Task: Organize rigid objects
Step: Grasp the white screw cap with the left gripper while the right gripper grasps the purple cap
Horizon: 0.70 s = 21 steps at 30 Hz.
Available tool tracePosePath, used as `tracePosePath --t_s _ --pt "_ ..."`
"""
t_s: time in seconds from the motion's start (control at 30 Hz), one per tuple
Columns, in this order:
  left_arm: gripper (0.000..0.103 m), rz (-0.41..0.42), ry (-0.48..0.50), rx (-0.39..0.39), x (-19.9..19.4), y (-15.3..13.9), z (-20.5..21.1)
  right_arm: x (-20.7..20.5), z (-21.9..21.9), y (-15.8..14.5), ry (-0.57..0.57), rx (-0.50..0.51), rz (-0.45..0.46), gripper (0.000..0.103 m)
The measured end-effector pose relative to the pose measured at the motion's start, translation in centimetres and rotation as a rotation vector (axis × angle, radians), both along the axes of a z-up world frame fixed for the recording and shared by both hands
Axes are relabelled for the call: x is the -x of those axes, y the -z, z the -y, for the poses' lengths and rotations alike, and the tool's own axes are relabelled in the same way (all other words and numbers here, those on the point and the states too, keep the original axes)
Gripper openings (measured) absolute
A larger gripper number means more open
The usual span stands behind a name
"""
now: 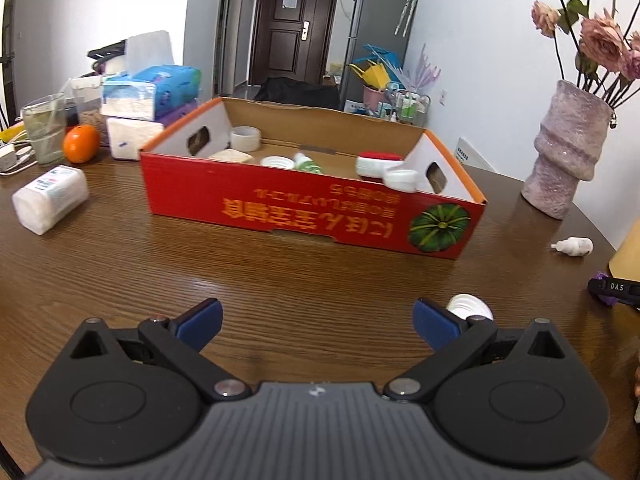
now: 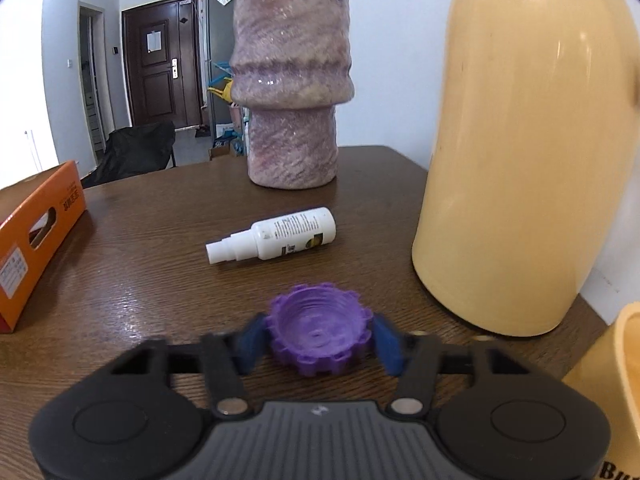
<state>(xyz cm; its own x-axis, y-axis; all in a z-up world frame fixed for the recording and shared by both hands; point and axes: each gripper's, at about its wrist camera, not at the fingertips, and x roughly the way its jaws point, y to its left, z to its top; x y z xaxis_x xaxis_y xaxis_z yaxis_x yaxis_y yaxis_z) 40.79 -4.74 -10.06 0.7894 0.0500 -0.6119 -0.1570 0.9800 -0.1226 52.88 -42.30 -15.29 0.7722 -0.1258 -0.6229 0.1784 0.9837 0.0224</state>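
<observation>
Left wrist view — left tool (image 1: 318, 324): released, pads spread wide with only bare desk (image 1: 280, 280) between them. Keep it clear of the right side until the cap is in the box.
Left wrist view — white lid (image 1: 469, 307): lies at about 2 o'clock from the tool, just behind the right-hand pad. Judged as your next pick for this hand; swing right and centre it before you close.
Left wrist view — red box (image 1: 304, 204): sits at 12 o'clock, open-topped, already holding a tape roll (image 1: 245, 138), white lids and a small bottle. This is where the rigid things look to be going.
Left wrist view — hard to make out: the white lid is half hidden by the pad; whether it is a lid or a jar I cannot tell. The box floor nearest you is cut off by its front wall.
Right wrist view — right tool (image 2: 318, 340): closed in around the purple cap (image 2: 318, 334), both blue pads at its toothed rim — they seem to touch, though motion blur leaves firm pressure unproven.
Right wrist view — doing it well: seat the pads on the teeth, not in the gaps, squeeze level, then lift straight up before you carry toward 9 o'clock, where the box corner shows.
Right wrist view — spray bottle (image 2: 272, 236): lies on its side at 12 o'clock, well apart from the cap, in front of the vase (image 2: 292, 80).
Right wrist view — hidden: the cap's underside and the pad faces.
</observation>
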Motion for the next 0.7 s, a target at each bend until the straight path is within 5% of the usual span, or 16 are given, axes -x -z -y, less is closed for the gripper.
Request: tracePosePath --t_s 0.7 --pt "0.103 -0.042 0.067 -0.020 -4.0 1.6 9.9 4.4 -2.9 -2.0 -0.143 0.035 0.097 0.053"
